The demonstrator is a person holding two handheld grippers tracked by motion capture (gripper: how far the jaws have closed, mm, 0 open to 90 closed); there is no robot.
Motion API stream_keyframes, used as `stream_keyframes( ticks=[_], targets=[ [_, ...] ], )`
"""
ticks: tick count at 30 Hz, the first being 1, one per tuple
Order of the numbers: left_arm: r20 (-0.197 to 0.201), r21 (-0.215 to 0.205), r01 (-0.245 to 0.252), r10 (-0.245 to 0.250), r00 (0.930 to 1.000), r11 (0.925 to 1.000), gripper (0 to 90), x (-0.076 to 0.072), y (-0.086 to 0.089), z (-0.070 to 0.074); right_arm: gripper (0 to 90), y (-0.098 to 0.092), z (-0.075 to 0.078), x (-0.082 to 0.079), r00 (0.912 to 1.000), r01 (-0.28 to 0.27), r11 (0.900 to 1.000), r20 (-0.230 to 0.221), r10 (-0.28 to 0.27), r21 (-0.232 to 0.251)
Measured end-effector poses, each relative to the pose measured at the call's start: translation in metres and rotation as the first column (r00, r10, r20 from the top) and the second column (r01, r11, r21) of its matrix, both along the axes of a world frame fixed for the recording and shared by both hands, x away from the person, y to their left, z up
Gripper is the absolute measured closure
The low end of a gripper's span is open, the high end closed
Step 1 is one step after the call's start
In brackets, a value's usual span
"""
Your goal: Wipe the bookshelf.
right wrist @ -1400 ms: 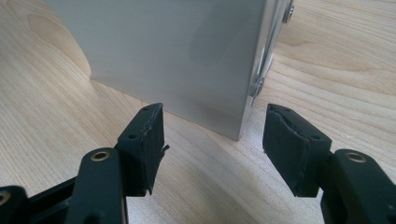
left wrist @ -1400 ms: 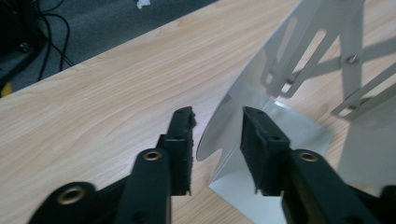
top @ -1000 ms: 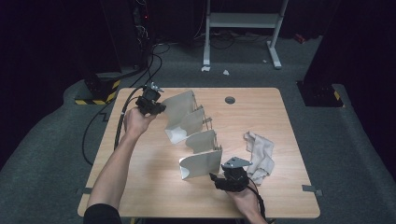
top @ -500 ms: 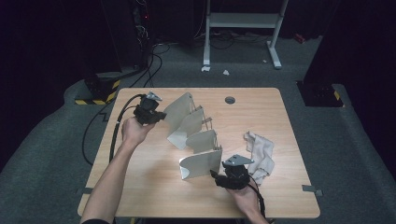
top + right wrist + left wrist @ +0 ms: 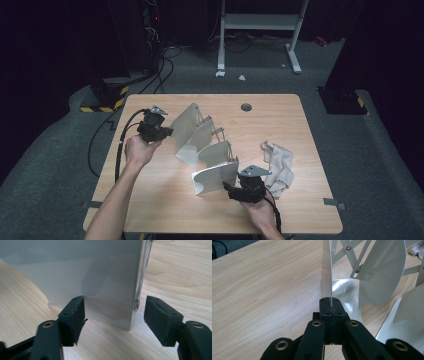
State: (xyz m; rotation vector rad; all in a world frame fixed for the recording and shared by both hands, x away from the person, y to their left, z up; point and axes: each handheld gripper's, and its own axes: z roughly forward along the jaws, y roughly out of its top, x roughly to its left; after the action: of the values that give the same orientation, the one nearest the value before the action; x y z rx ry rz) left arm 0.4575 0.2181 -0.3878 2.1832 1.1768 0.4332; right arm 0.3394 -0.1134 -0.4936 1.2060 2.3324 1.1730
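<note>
High view, left gripper clamping rack

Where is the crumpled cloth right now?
In the high view the crumpled cloth lies on the right part of the wooden table, just right of the white folding rack and beside the right gripper.

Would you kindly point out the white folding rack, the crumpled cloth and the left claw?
white folding rack point(image 5: 212, 175): high view, on its nearest curved panel.
crumpled cloth point(image 5: 278, 165): high view, on the middle of its folds.
left claw point(image 5: 329, 305): left gripper view, at the tips shut on the rack's panel edge.
</note>
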Motion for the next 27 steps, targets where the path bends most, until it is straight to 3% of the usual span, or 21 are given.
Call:
stream_keyframes(
  ticks=[5, 11, 14, 22, 27],
  targets=[
    [-0.005, -0.004, 0.003, -0.003, 1.0000, 1.0000, 89.5, -0.003, 0.002, 0.000, 28.6, 0.001, -0.001, 0.004, 0.9999, 0.000, 1.000, -0.010, 0.000, -0.002],
    [-0.008, -0.007, -0.004, 0.004, 1.0000, 1.0000, 89.3, -0.003, 0.002, 0.001, 28.0, -0.011, 0.002, 0.012, 0.9994, 0.034, 0.999, -0.008, -0.034, -0.004],
    [-0.009, -0.007, -0.008, 0.008, 0.9999, 0.9999, 89.2, -0.003, 0.003, 0.001, 28.0, -0.015, 0.003, 0.017, 0.9991, 0.042, 0.999, -0.007, -0.043, -0.028],
    [-0.021, -0.021, -0.034, 0.033, 0.9992, 0.9992, 88.0, -0.002, 0.004, 0.001, 28.0, -0.021, 0.005, 0.037, 0.9972, 0.074, 0.996, -0.007, -0.075, -0.055],
    [-0.029, -0.037, -0.056, 0.055, 0.9981, 0.9977, 87.5, -0.002, 0.004, 0.000, 29.0, -0.029, 0.005, 0.048, 0.9922, 0.124, 0.991, -0.006, -0.124, -0.057]
  ],
)
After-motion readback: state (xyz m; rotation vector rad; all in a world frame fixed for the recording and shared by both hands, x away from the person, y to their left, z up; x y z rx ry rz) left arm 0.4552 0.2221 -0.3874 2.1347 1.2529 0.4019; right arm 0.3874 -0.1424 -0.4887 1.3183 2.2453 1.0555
